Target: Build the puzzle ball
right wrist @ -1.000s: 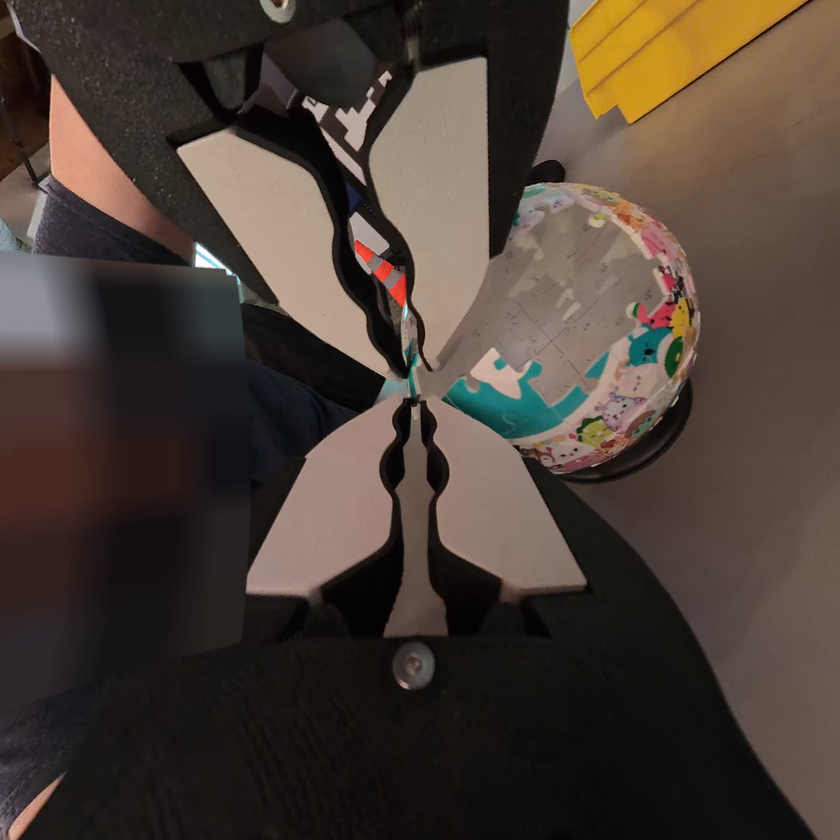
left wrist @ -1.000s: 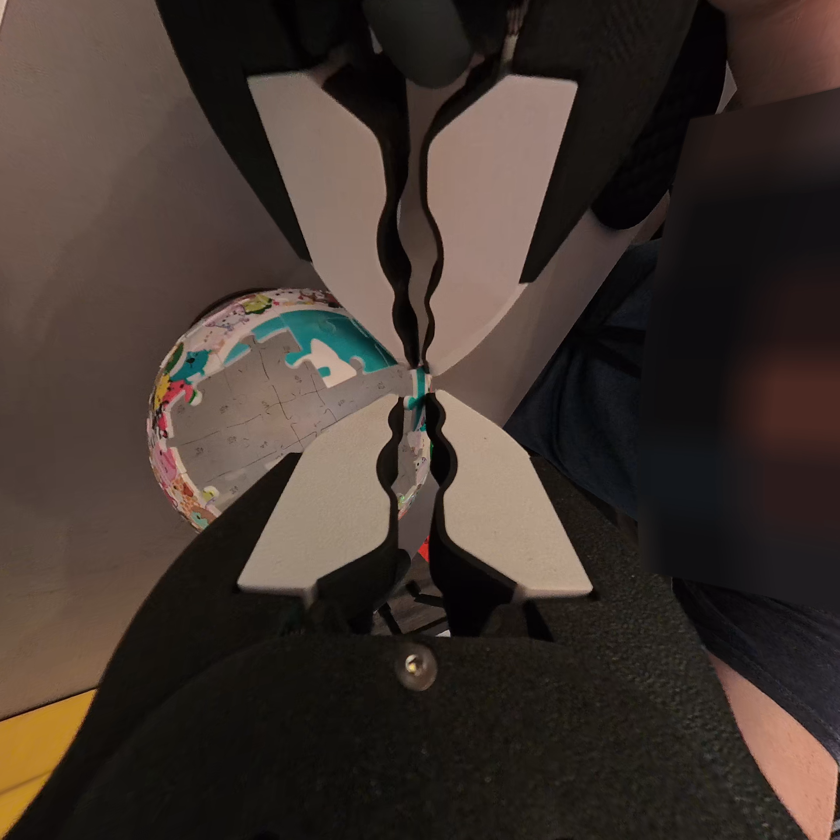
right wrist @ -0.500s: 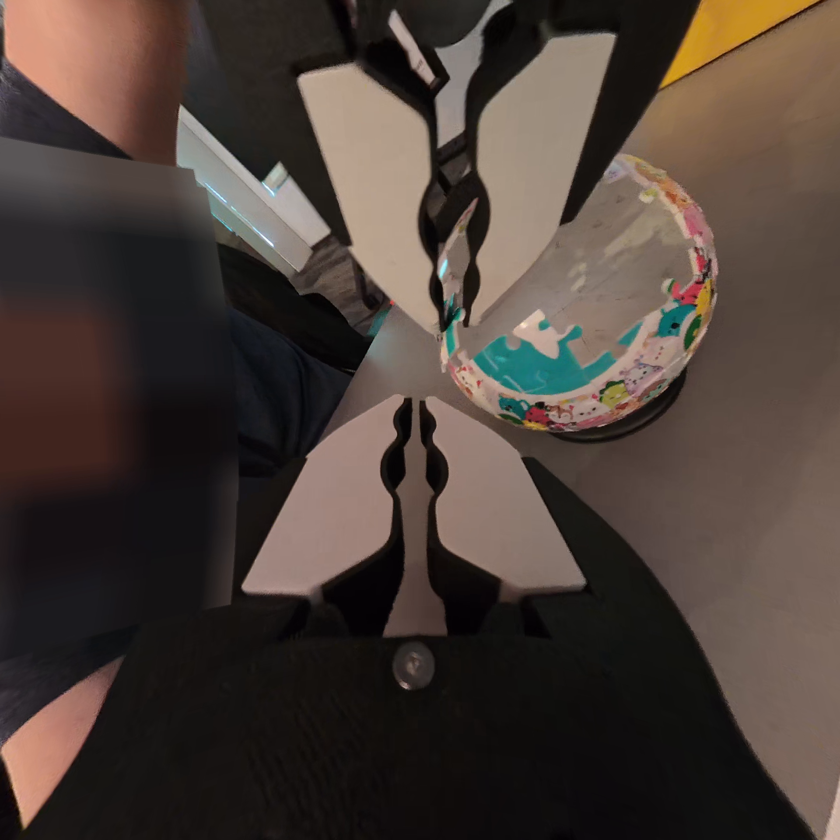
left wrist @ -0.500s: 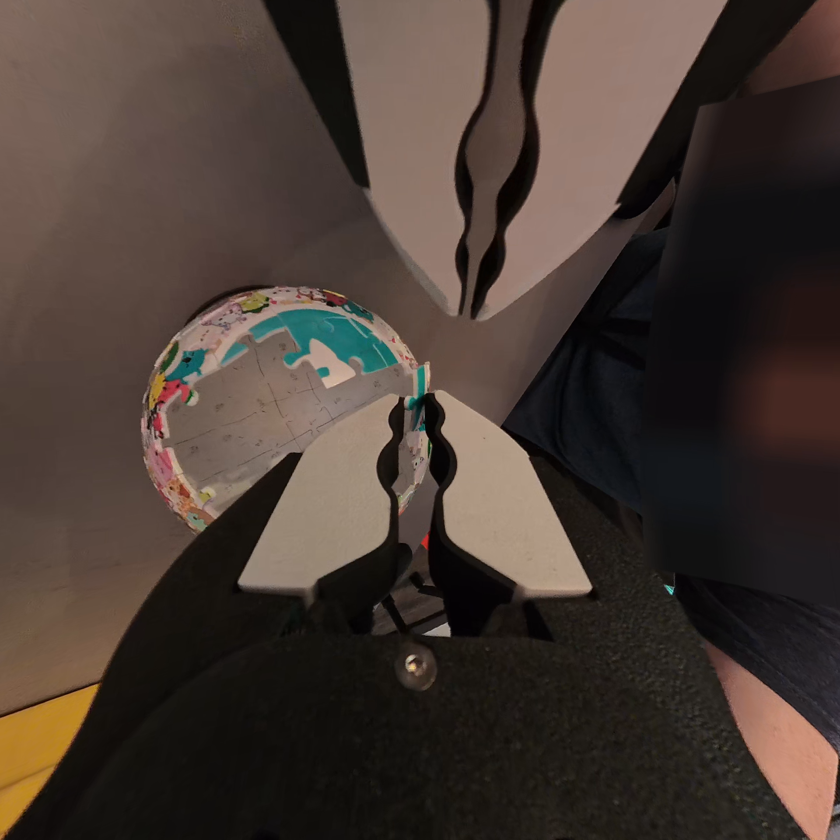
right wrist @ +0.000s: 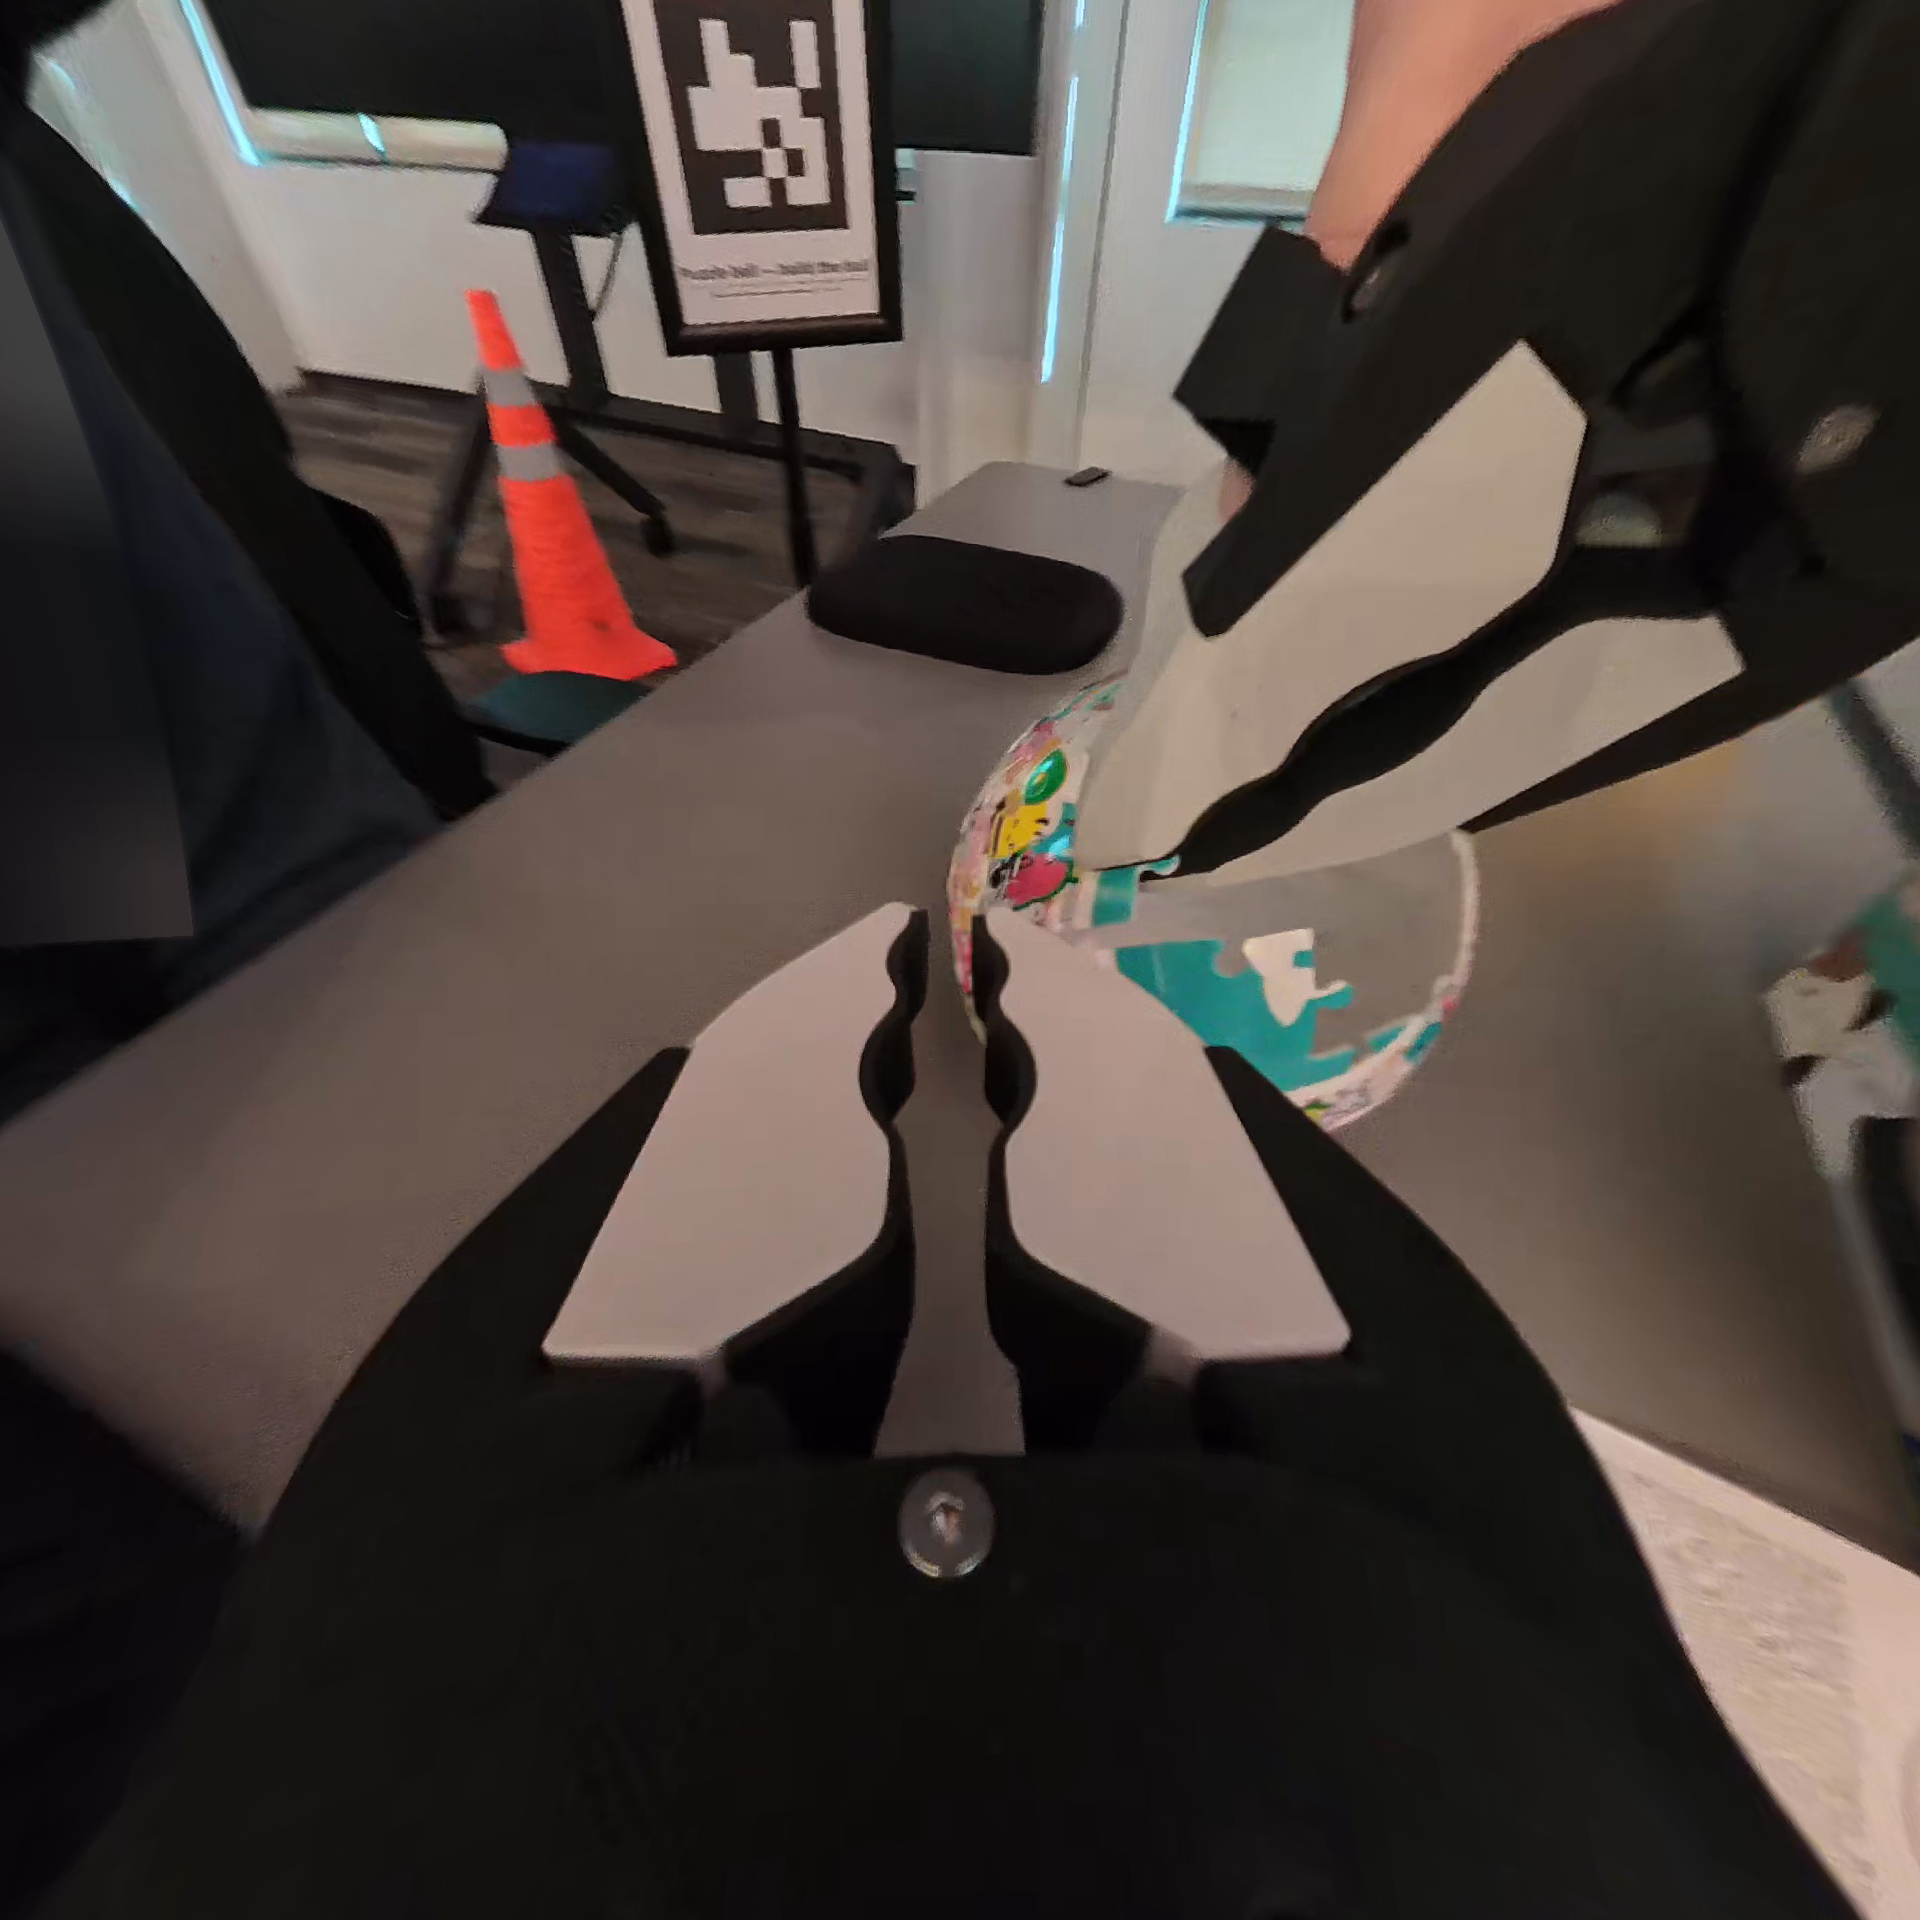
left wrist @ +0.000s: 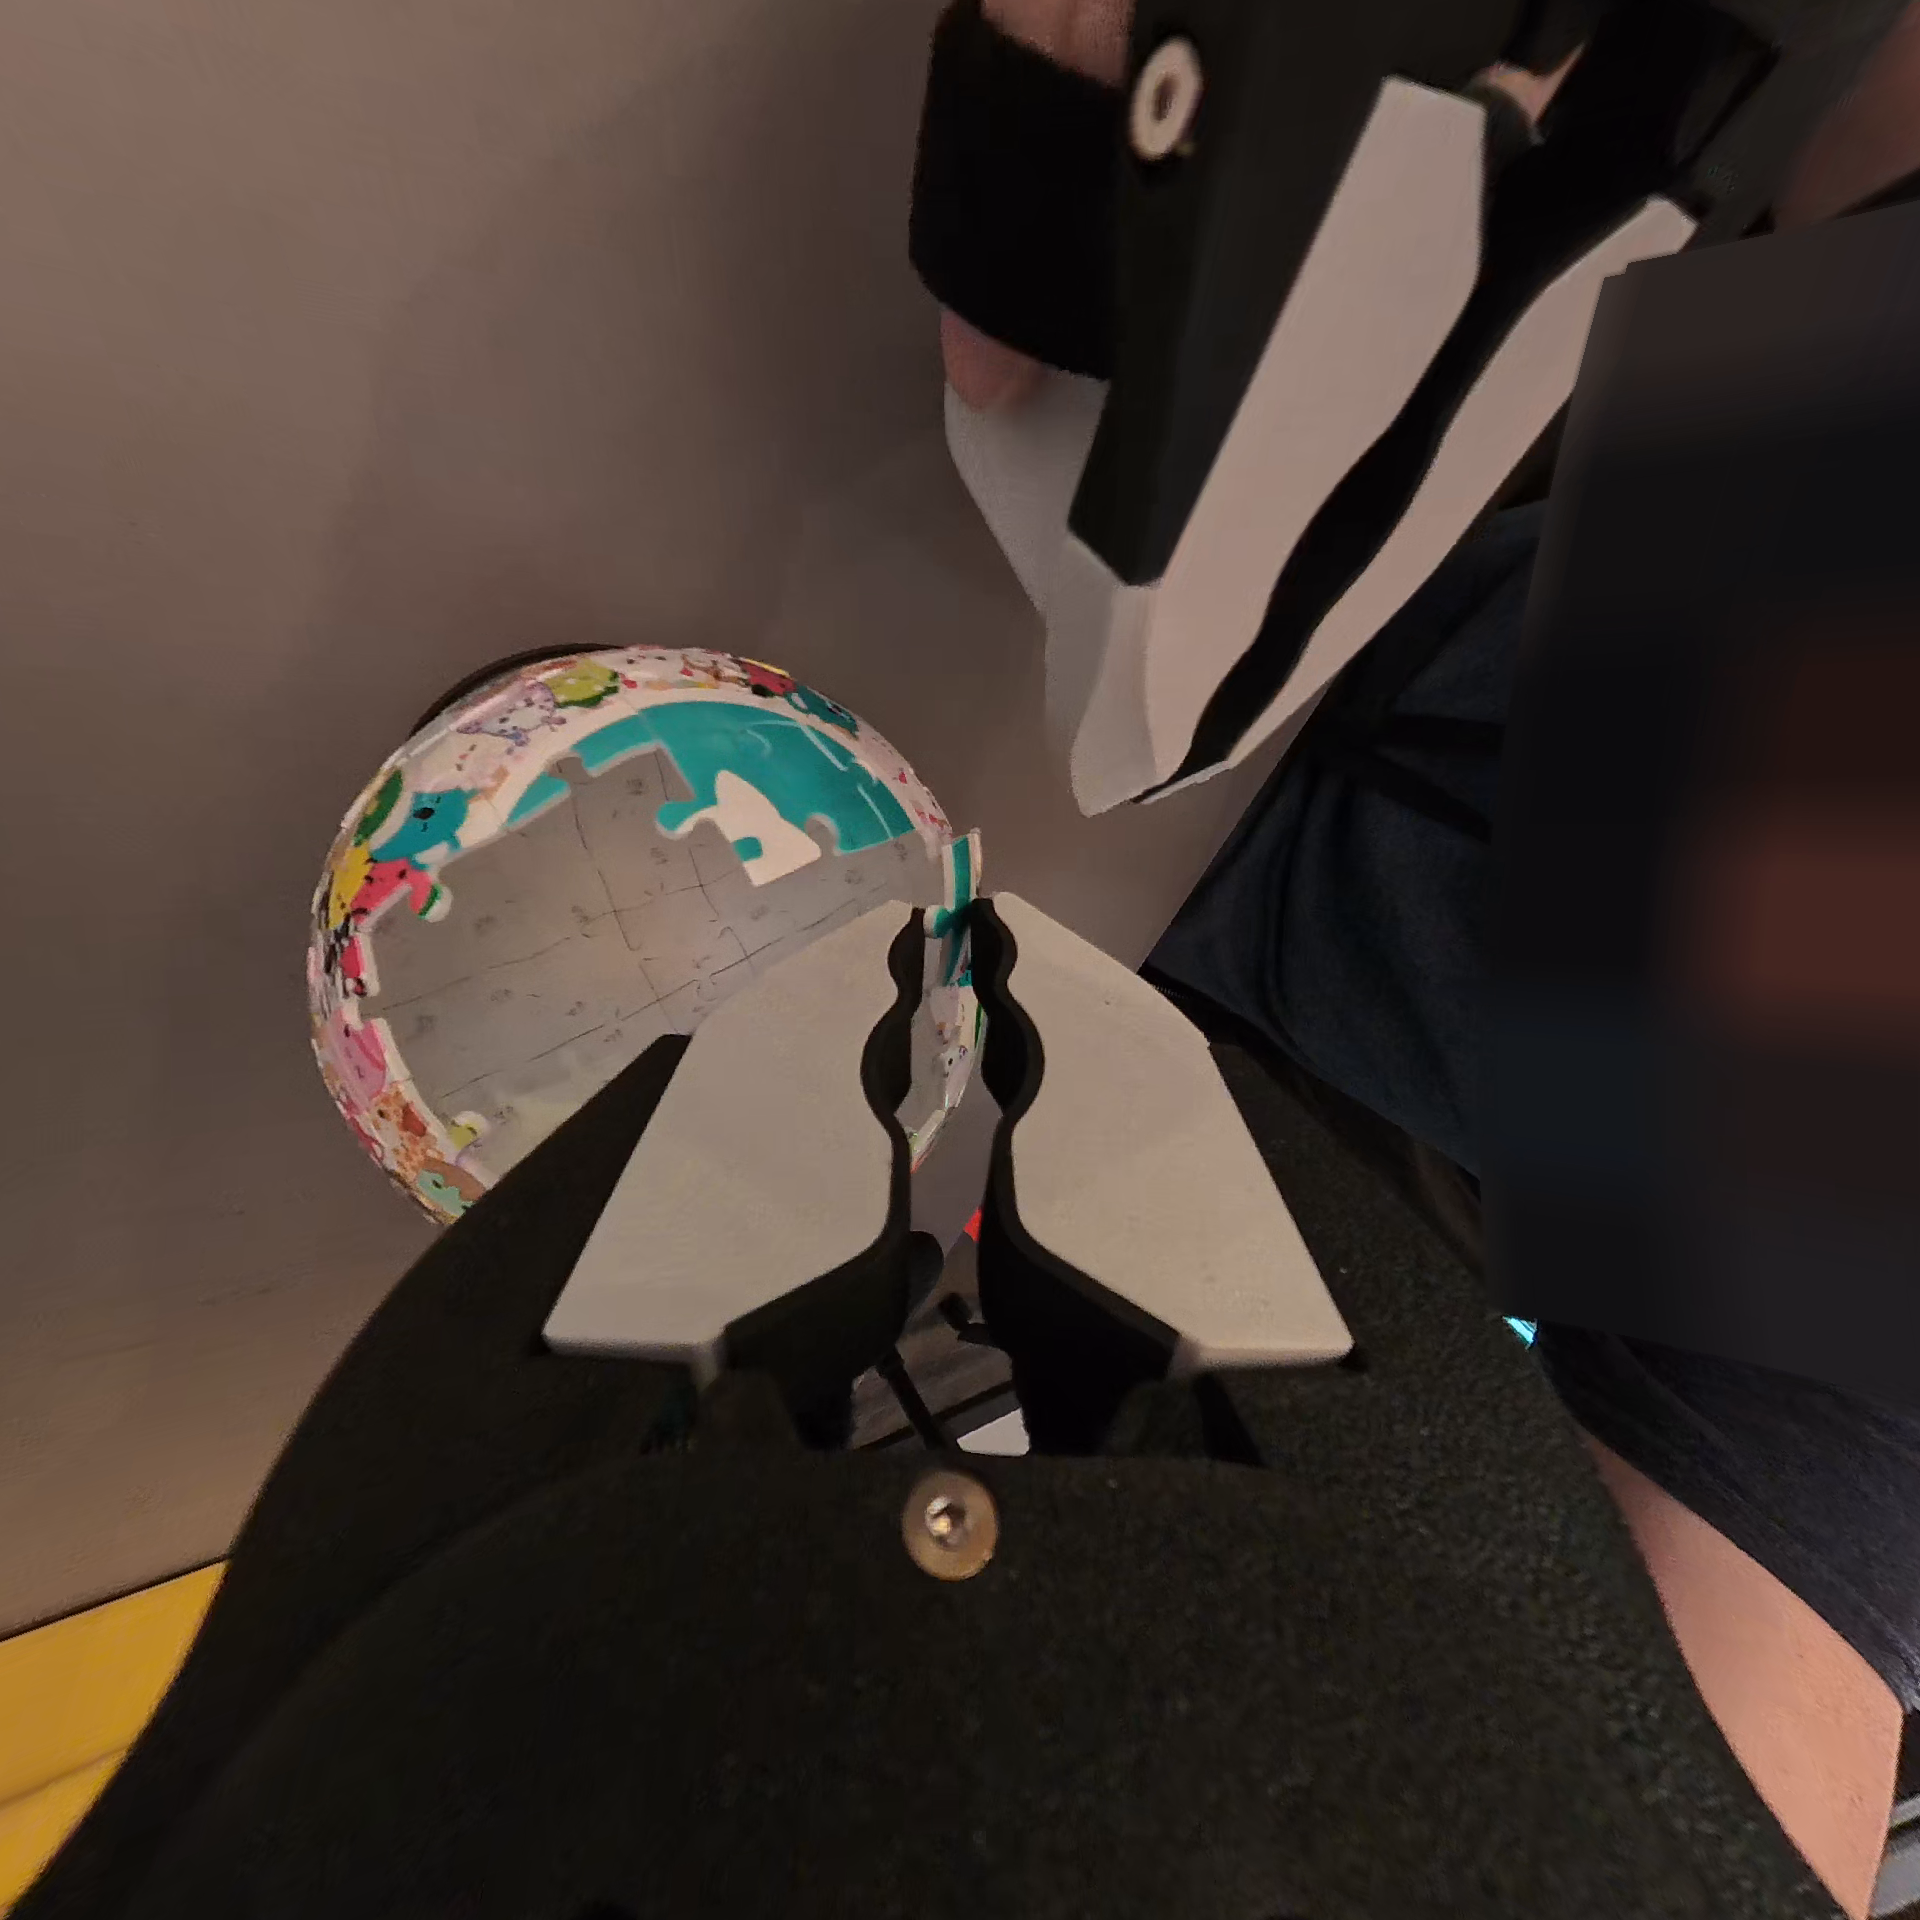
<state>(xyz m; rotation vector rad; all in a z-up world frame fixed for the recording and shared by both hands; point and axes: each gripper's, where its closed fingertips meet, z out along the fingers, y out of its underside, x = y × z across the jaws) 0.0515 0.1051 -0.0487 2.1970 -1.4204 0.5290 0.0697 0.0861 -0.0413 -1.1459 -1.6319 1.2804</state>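
My left claw (left wrist: 948, 914) is pinched down on a small curved puzzle piece with a teal edge (left wrist: 954, 940), its two white fingers with black wavy pads nearly together and the piece caught at the tips. Just behind it sits the half-built puzzle ball with cartoon prints, a teal band and a bare grey inside (left wrist: 623, 925), resting on a dark round stand (left wrist: 488, 675) on the grey tabletop (left wrist: 312, 364); the held piece lies right against the ball's open rim, though I cannot tell whether it is seated. My right claw (right wrist: 948, 925) is narrow, the pads close with only a thin gap, and nothing sits between them; it hangs over the table just beside the ball. From that side, a black padded case (right wrist: 966, 608) lies farther along the table, an orange traffic cone (right wrist: 551, 499) stands on the floor, and a black-and-white marker board (right wrist: 769, 156) is on a stand behind it
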